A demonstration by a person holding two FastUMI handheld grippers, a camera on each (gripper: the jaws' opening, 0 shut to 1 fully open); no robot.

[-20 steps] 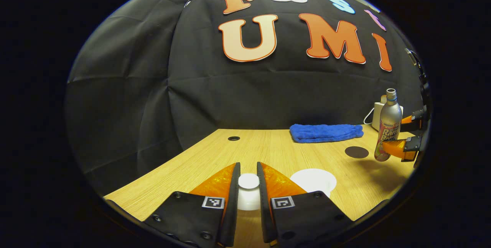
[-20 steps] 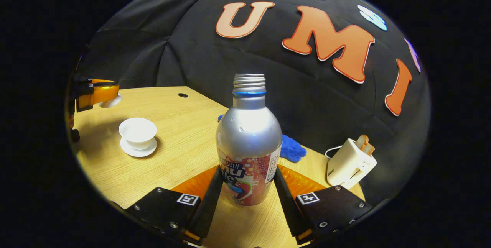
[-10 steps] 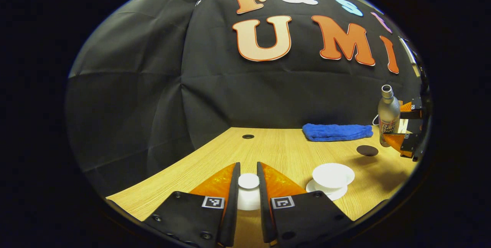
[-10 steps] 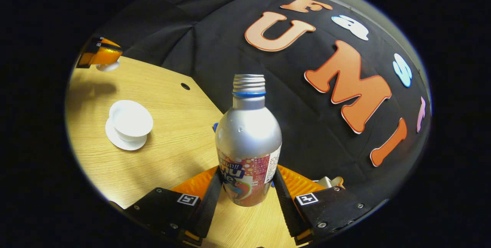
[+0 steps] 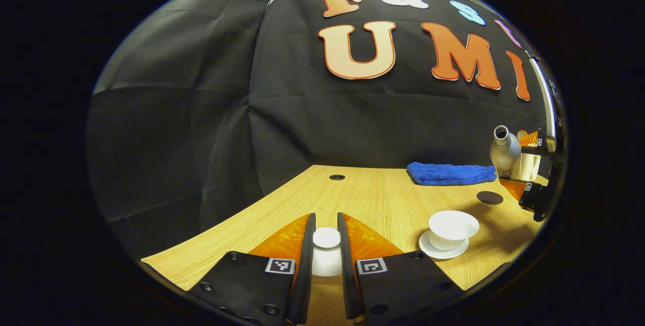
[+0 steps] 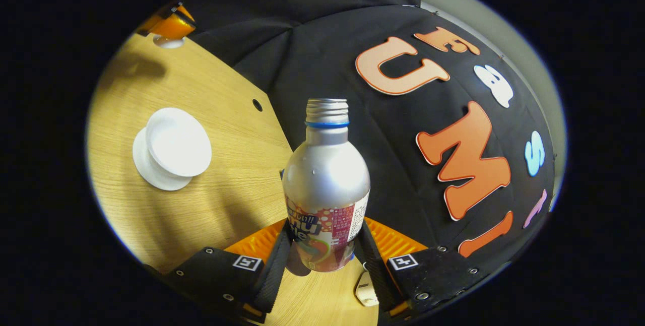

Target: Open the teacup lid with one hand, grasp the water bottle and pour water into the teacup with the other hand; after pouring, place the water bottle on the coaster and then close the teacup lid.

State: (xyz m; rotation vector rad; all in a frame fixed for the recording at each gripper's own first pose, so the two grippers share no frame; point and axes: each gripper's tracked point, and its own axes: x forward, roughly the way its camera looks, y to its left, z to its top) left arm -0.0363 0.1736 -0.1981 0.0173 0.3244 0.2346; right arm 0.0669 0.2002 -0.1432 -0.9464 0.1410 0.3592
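On the wooden table (image 5: 363,200), near its back edge, a blue towel (image 5: 451,173) lies folded by the black wall. In front of the towel sits a small dark round coaster (image 5: 490,197), with nothing on it.

The silver water bottle (image 6: 326,185) has no cap. In the right gripper view, the right gripper (image 6: 322,258) holds it low down, with one finger pressed on each side of the label. The bottle is up in the air, off the table. In the left gripper view the water bottle (image 5: 505,150) shows far off on the right, leaning with its open mouth toward the teacup, above and behind the coaster.

The white teacup (image 5: 452,229) stands open on its white saucer (image 5: 443,250), on the table in front of the coaster. In the right gripper view the teacup (image 6: 178,142) is to the left of the bottle, well apart from it.

The little white teacup lid (image 5: 326,251) is in the left gripper (image 5: 326,255). Both fingers squeeze its round knob. The lid is held to the left of the cup and not over it. In the right gripper view, the left gripper (image 6: 169,26) and the lid show far off at the top left.
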